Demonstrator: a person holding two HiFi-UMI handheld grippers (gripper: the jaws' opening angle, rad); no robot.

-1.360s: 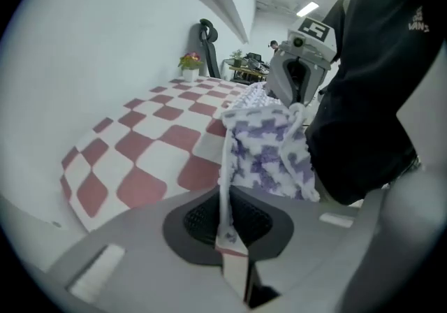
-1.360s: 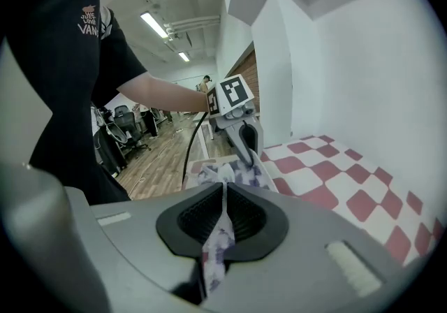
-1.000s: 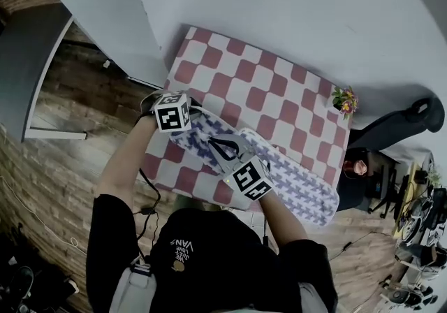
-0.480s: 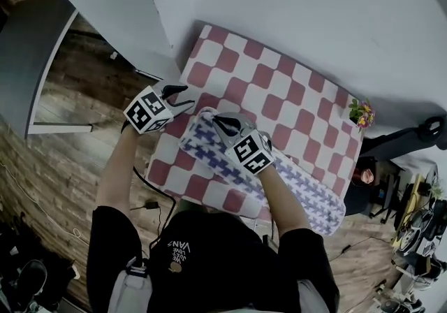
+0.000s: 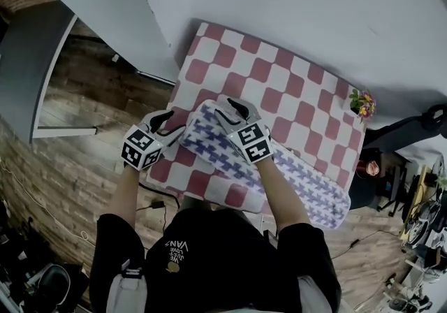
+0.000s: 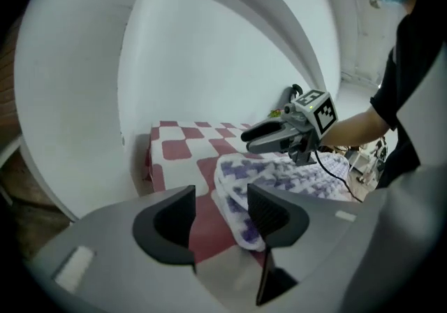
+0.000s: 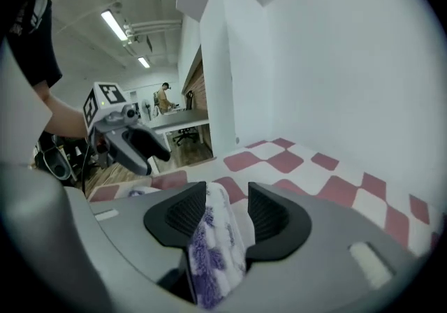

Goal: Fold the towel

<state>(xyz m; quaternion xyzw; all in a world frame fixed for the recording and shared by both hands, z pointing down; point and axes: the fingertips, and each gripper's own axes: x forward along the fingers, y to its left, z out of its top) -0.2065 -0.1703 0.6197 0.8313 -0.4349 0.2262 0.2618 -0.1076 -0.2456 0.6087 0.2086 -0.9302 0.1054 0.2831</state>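
Left gripper and right gripper have both just been opening; left empty, right slack around the towel (folded, along the checkered table's near edge); risk: a withdrawing jaw snags the fold, undoing it.

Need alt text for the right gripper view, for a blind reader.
The right gripper jaws have just been opening, with the edge of a purple-and-white towel between them, lying against one jaw. Beyond is a red-and-white checked tablecloth against a white wall; at left is the left gripper, its jaws also just opening and empty.
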